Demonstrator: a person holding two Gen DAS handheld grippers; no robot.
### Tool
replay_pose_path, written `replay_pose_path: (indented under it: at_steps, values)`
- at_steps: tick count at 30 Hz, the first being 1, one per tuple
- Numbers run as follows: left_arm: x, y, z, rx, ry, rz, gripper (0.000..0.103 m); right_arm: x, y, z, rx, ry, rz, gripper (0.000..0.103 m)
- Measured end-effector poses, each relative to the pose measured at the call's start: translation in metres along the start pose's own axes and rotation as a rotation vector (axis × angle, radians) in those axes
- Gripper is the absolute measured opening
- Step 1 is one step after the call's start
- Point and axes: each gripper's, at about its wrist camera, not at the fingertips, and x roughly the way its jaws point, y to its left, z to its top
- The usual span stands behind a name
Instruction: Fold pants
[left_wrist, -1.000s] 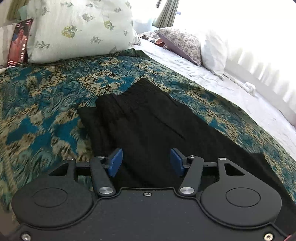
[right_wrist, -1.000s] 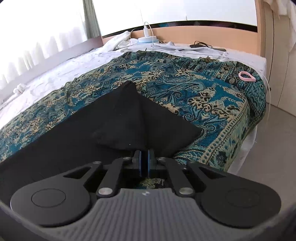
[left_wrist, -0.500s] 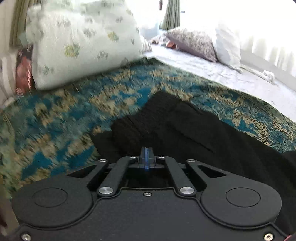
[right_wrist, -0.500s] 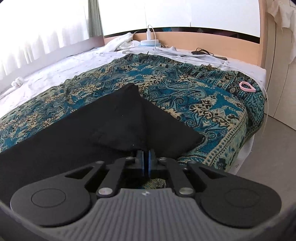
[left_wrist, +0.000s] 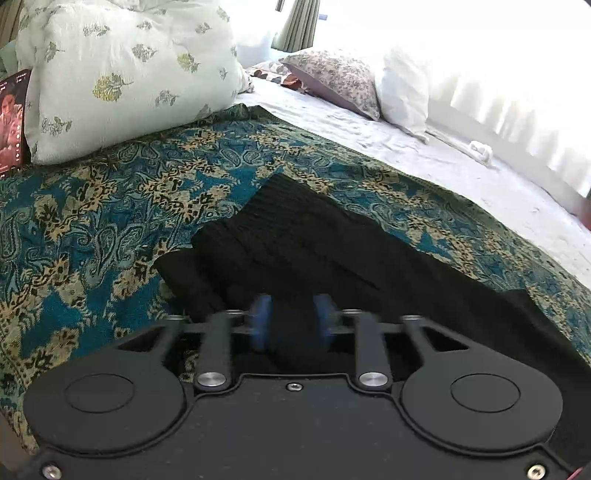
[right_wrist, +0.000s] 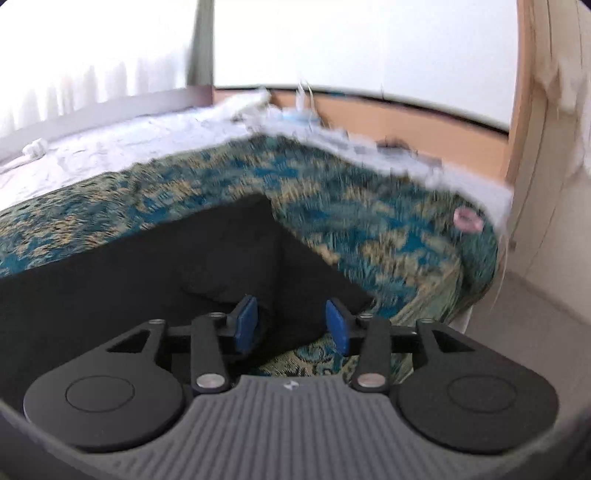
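From the left wrist, the left tool (left_wrist: 291, 325) stands with its blue pads (left_wrist: 259, 325) partly spread, having just been opening; a hump of the black pants (left_wrist: 306, 251) rises between them, and blur keeps me from telling whether the pads touch the cloth. The pants lie ahead of the tool on the teal patterned bedspread (left_wrist: 92, 229), with a ribbed band at their far end. Farther ahead and to the left sits a pale leaf-print pillow (left_wrist: 122, 74); ahead to the right, a floral pillow (left_wrist: 336, 81) rests on a white sheet (left_wrist: 424, 158).

From the right wrist, the right tool (right_wrist: 291, 325) is spread wide, its jaws having just been opening, the pads clear of the cloth. A folded corner of the pants (right_wrist: 147, 266) lies just ahead and to its left, bedspread (right_wrist: 369, 229) showing under the gap. A pink ring (right_wrist: 468, 220) lies far ahead to the right, near the bed's edge.
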Motion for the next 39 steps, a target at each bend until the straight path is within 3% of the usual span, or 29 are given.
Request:
replay_pose_path:
  at_steps: [2, 5, 9, 13, 19, 27, 31, 35, 39]
  values:
    - [0.008, 0.001, 0.001, -0.022, 0.019, 0.002, 0.041, -0.020, 0.014, 0.001, -0.065, -0.046, 0.058, 0.067]
    - [0.022, 0.003, -0.001, -0.044, 0.047, 0.026, 0.044, -0.047, 0.056, -0.008, -0.205, -0.079, 0.248, 0.070]
    - [0.028, 0.002, -0.005, -0.020, 0.036, 0.016, 0.054, -0.073, 0.138, -0.032, -0.400, -0.066, 0.510, 0.070]
    - [0.031, -0.001, -0.004, 0.010, 0.041, -0.009, 0.062, -0.105, 0.224, -0.057, -0.565, -0.085, 0.719, 0.070]
    - [0.031, 0.006, -0.003, 0.018, 0.048, -0.054, 0.063, -0.163, 0.321, -0.092, -0.788, -0.154, 0.942, 0.070]
    - [0.022, 0.006, -0.016, 0.149, 0.044, -0.082, 0.062, -0.200, 0.375, -0.131, -0.964, -0.223, 0.996, 0.070]
    - [0.017, 0.014, -0.018, 0.131, 0.046, -0.126, 0.062, -0.200, 0.389, -0.130, -0.990, -0.237, 0.987, 0.070]
    - [0.006, 0.023, -0.018, 0.087, 0.080, -0.235, 0.064, -0.189, 0.400, -0.125, -0.938, -0.213, 0.987, 0.067]
    - [-0.001, 0.030, -0.021, 0.040, 0.109, -0.345, 0.070, -0.190, 0.415, -0.125, -0.924, -0.200, 0.987, 0.022]
